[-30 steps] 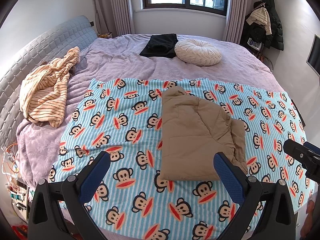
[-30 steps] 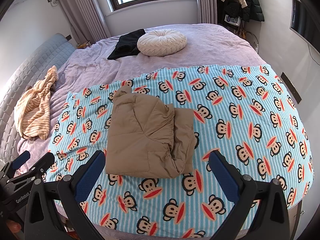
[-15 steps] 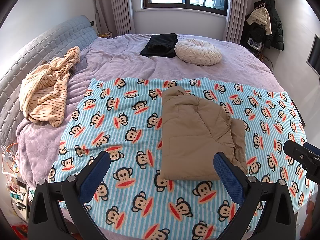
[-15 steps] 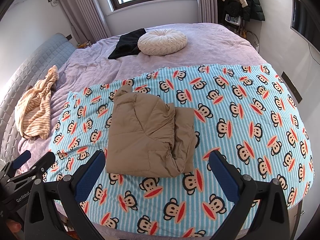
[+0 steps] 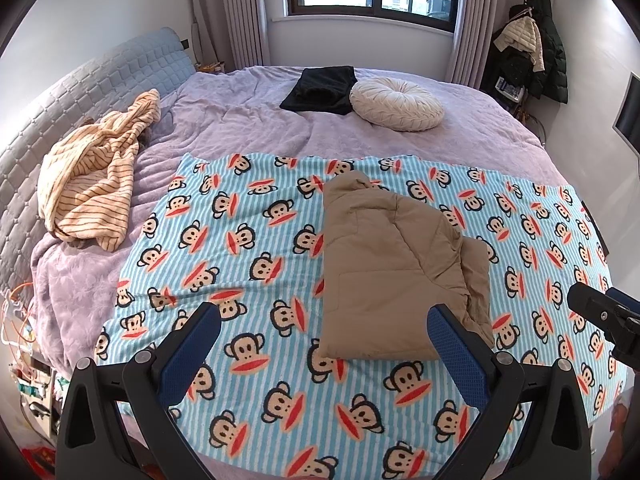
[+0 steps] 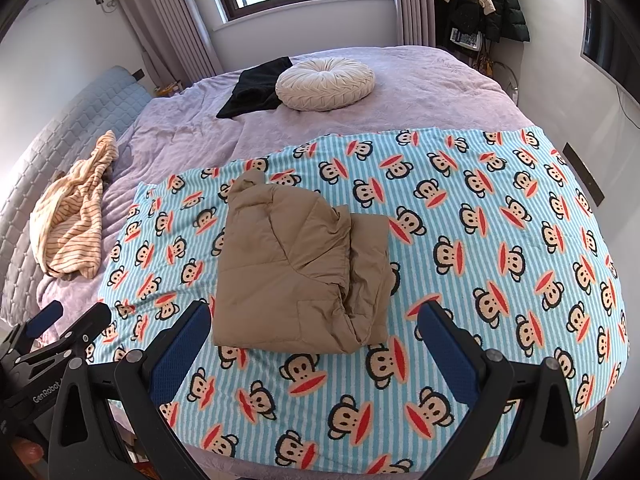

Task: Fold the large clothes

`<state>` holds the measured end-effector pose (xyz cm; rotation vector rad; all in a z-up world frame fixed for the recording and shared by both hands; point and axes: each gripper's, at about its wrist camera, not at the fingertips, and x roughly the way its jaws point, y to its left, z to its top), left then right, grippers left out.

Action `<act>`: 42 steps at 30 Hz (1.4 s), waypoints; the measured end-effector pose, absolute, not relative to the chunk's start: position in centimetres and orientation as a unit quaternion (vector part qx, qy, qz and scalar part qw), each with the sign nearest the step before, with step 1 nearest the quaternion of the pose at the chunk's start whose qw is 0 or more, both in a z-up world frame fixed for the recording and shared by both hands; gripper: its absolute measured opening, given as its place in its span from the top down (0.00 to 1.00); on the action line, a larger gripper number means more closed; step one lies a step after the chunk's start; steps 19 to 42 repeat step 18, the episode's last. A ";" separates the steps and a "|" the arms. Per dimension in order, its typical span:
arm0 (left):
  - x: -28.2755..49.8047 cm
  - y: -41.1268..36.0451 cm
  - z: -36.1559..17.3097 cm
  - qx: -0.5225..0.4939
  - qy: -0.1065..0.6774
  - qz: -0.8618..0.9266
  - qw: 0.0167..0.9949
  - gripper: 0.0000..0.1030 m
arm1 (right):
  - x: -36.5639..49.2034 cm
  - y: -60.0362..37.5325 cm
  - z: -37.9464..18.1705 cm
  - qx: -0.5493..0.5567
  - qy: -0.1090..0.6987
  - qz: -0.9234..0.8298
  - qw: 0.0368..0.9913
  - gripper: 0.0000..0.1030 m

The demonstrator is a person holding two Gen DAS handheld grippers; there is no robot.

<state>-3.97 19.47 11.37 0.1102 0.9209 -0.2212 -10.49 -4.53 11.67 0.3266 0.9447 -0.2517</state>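
Note:
A tan padded jacket point(image 5: 396, 268) lies folded into a rough rectangle on a blue striped monkey-print blanket point(image 5: 248, 248); it also shows in the right wrist view point(image 6: 296, 268), on the blanket point(image 6: 480, 240). My left gripper point(image 5: 324, 336) is open and empty, held above the blanket's near edge, left of the jacket's near corner. My right gripper point(image 6: 316, 332) is open and empty, just in front of the jacket's near edge. Neither touches the cloth.
A striped cream garment point(image 5: 92, 176) lies bunched at the bed's left by the grey headboard point(image 5: 80, 92). A folded black garment point(image 5: 320, 90) and a round white cushion point(image 5: 396, 104) lie at the far side. Coats point(image 5: 532, 48) hang at the back right.

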 end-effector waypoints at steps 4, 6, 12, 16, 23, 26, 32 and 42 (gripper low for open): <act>-4.3 19.7 11.3 0.050 0.445 -0.104 0.888 0.00 | -10.5 -4.5 11.7 0.156 0.452 -0.121 0.870 0.00; -4.3 19.7 11.3 0.050 0.445 -0.103 0.888 0.00 | -10.5 -4.5 11.7 0.157 0.452 -0.120 0.870 0.00; -4.3 19.9 11.4 0.048 0.440 -0.100 0.891 0.00 | -10.6 -4.4 11.6 0.157 0.452 -0.121 0.870 0.00; -4.4 19.9 11.6 0.047 0.436 -0.100 0.893 0.00 | -10.6 -4.4 11.6 0.158 0.452 -0.122 0.870 0.00; -4.4 19.8 11.7 0.046 0.437 -0.102 0.892 0.00 | -10.8 -4.3 11.6 0.158 0.452 -0.123 0.869 0.00; -4.4 19.8 11.7 0.046 0.437 -0.102 0.892 0.00 | -10.8 -4.3 11.6 0.158 0.452 -0.123 0.869 0.00; -4.4 19.8 11.7 0.046 0.437 -0.102 0.892 0.00 | -10.8 -4.3 11.6 0.158 0.452 -0.123 0.869 0.00; -4.4 19.8 11.7 0.046 0.437 -0.102 0.892 0.00 | -10.8 -4.3 11.6 0.158 0.452 -0.123 0.869 0.00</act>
